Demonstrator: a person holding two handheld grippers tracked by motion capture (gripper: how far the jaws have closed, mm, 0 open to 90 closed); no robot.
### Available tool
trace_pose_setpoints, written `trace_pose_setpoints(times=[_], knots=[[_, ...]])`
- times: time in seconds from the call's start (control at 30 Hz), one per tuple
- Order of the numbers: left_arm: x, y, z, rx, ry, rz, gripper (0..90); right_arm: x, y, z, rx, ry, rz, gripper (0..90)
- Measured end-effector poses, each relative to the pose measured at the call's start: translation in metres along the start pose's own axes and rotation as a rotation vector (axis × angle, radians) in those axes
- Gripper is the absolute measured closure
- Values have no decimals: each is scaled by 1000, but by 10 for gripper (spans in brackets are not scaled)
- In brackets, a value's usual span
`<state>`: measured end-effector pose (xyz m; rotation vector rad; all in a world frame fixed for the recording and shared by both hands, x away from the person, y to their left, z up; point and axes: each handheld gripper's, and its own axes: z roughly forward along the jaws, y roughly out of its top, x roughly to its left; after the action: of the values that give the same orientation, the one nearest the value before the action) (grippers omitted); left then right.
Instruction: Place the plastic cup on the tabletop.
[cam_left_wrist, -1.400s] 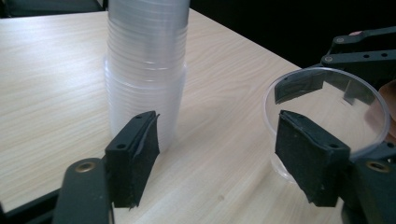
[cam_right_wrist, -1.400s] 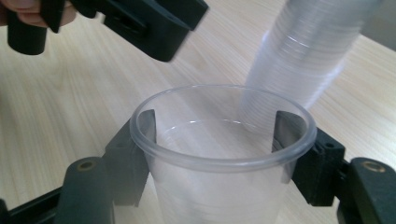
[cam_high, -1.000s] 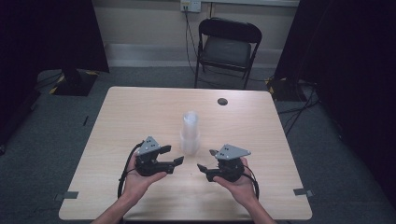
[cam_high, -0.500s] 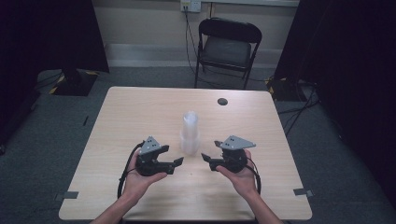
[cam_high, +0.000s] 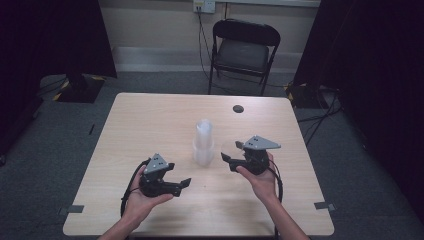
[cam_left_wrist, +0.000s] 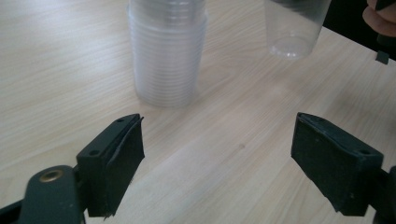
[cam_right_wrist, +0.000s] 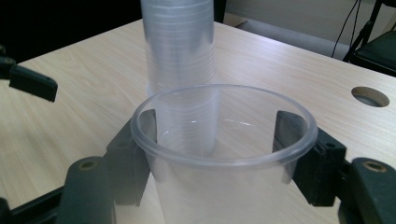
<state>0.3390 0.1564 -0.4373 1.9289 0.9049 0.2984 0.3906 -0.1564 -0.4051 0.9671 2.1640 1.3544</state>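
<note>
A tall stack of clear plastic cups (cam_high: 203, 142) stands upright in the middle of the wooden table (cam_high: 150, 125). My right gripper (cam_high: 229, 159) is just right of the stack, shut on a single clear cup (cam_right_wrist: 224, 126) with one jaw on each side of its wall. From the left gripper view that single cup (cam_left_wrist: 294, 28) hangs a little above the table, right of the stack (cam_left_wrist: 168, 51). My left gripper (cam_left_wrist: 219, 158) sits nearer the front edge, left of the stack, open with nothing between its jaws. It also appears in the high view as the left gripper (cam_high: 181, 183).
A round cable hole (cam_high: 238, 108) sits near the table's far edge. A black folding chair (cam_high: 243, 50) stands beyond the table. Bare tabletop lies to the left of and behind the stack.
My right gripper has moved up and away from the front edge with the single cup, ending beside the stack. The left gripper has drifted slightly back toward the person.
</note>
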Motion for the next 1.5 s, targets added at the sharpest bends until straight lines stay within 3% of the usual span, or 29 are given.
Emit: trace_pose_setpoints(times=[0.13, 0.17, 0.23, 0.3, 0.67, 0.97, 1.13, 1.27, 1.4, 1.5], knots=[[8, -8, -1, 22, 5, 8, 159, -6, 2, 4, -5, -12, 9, 307], [10, -10, -1, 12, 10, -14, 158, -7, 2, 5, -6, -13, 12, 307], [14, -12, -1, 2, 24, -14, 158, -10, 3, 6, -13, 8, 40, 307], [16, -13, -2, -1, 19, -5, 158, -11, 5, 8, -8, -9, 34, 307], [19, -20, -6, 10, 6, 24, 158, -27, 16, 19, -28, -61, 75, 309], [20, -23, -3, 28, -1, 2, 160, -41, 21, 26, -40, -99, 106, 310], [21, -25, -3, 36, 9, 12, 160, -47, 20, 37, -18, -121, 80, 308], [22, -26, -3, 38, 23, 6, 162, -52, 15, 49, -7, -126, 97, 307], [23, -26, -4, 19, 6, 5, 161, -56, 11, 61, 10, -145, 94, 304], [24, -26, -5, 13, 38, -9, 162, -59, 7, 70, 34, -159, 96, 302]])
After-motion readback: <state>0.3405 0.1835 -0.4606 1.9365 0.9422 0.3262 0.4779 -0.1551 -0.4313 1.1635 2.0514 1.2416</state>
